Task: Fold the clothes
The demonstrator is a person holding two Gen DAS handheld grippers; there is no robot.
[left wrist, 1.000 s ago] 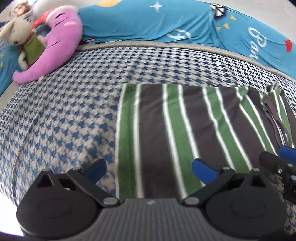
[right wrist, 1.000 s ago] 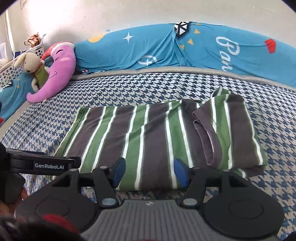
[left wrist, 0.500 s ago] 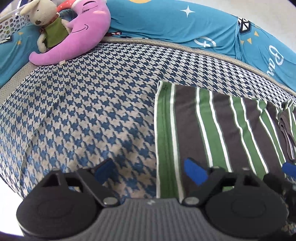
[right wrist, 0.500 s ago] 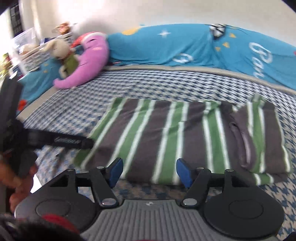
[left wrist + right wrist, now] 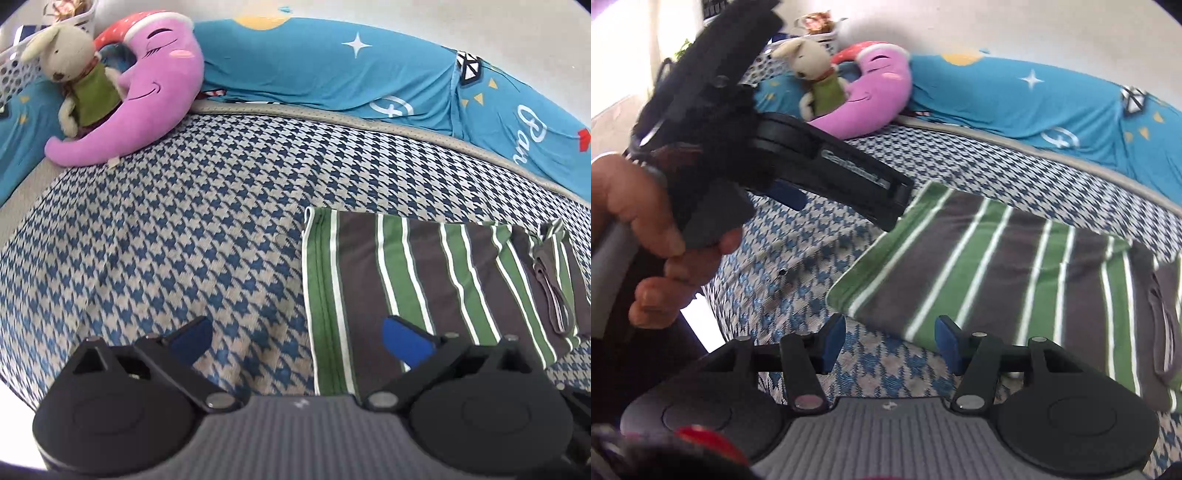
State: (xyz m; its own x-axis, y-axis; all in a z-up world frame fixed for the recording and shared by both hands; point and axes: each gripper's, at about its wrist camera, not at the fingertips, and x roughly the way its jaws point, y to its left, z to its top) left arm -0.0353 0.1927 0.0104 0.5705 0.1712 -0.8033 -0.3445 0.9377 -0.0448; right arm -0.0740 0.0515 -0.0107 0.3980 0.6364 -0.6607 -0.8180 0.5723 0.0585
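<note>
Jaws of the left gripper [image 5: 297,341] have just opened wide, empty, above the folded green, grey and white striped shirt's [image 5: 424,280] left edge. The right gripper [image 5: 890,341] jaws, half apart, have just narrowed on nothing, by the shirt's near-left corner. It lies flat on the blue houndstooth bed cover [image 5: 166,240], toward the right.

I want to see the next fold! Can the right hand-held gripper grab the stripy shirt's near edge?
Probably yes. The right hand-held gripper is open just before the stripy shirt, with only bare bedcover between.
</note>
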